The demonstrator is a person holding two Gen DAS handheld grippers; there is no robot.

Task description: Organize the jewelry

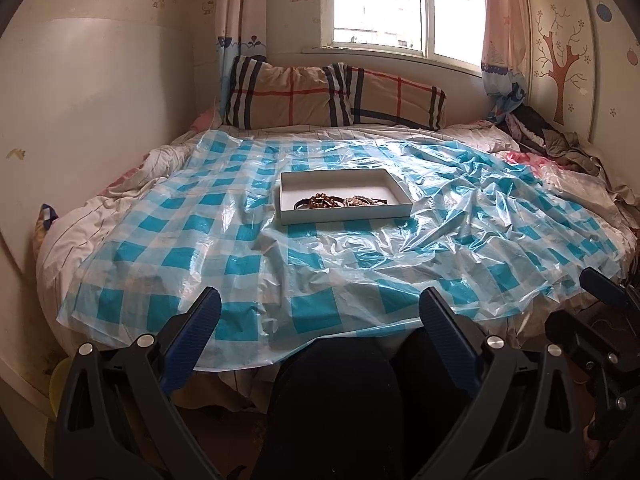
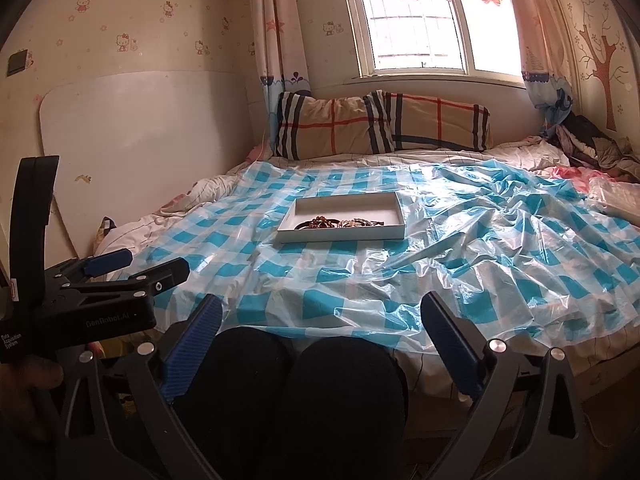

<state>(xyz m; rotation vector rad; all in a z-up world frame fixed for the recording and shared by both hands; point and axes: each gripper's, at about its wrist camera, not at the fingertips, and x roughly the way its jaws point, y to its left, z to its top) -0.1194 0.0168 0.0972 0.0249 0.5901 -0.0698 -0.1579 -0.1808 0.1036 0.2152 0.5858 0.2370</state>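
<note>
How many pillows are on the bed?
2: the left pillow leans against the wall under the window, and the right pillow sits beside it, its near end tucked behind the first. Others may be hidden.

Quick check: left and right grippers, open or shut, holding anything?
Left gripper: open, holding nothing.
Right gripper: open, holding nothing.

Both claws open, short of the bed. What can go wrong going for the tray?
1. The jewelry lies bunched in one heap at the near wall of the white tray; a pinch may lift several tangled pieces.
2. The tray rests on crinkled plastic sheet over soft bedding, so it could slide or tip if nudged.
</note>
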